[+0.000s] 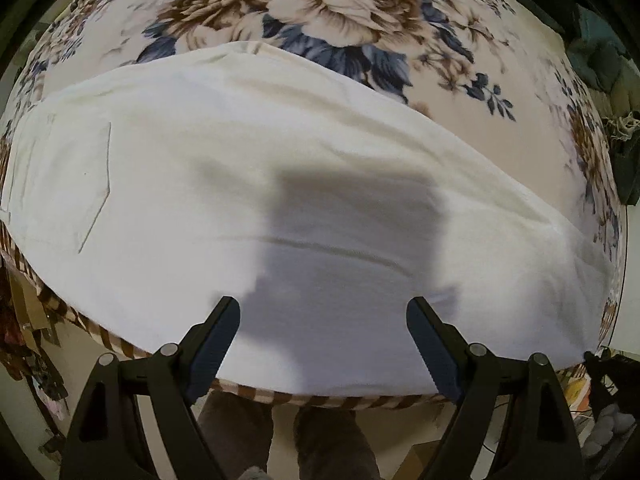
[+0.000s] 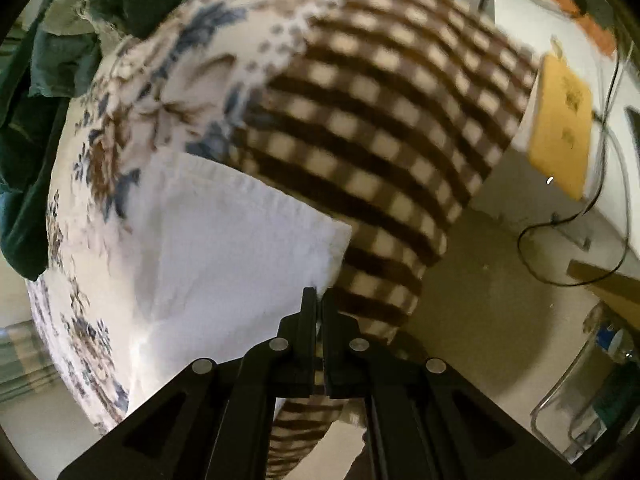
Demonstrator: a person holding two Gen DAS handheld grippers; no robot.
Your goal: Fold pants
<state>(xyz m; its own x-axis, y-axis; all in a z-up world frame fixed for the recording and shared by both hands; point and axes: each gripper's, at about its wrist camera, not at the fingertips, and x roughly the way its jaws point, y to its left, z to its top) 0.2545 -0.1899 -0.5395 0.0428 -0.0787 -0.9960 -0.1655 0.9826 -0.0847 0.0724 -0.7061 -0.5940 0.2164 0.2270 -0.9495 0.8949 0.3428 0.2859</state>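
Observation:
White pants (image 1: 280,168) lie flat across a floral blanket (image 1: 340,12), with a pocket seam showing at their left end. My left gripper (image 1: 323,316) hangs over the pants near the blanket's front edge, pointing down. Its jaws stand wide open with nothing between them, and its shadow falls on the cloth. In the right wrist view the pants (image 2: 224,240) end in a corner by the blanket's side edge. My right gripper (image 2: 319,300) is shut on that corner, with white cloth pinched at its tips.
A brown checked border (image 2: 380,128) hangs over the blanket's side. Dark green cloth (image 2: 36,128) is piled at the far end. On the floor are a yellow envelope (image 2: 564,128) and a black cable (image 2: 560,240). A person's legs (image 1: 320,440) stand at the front edge.

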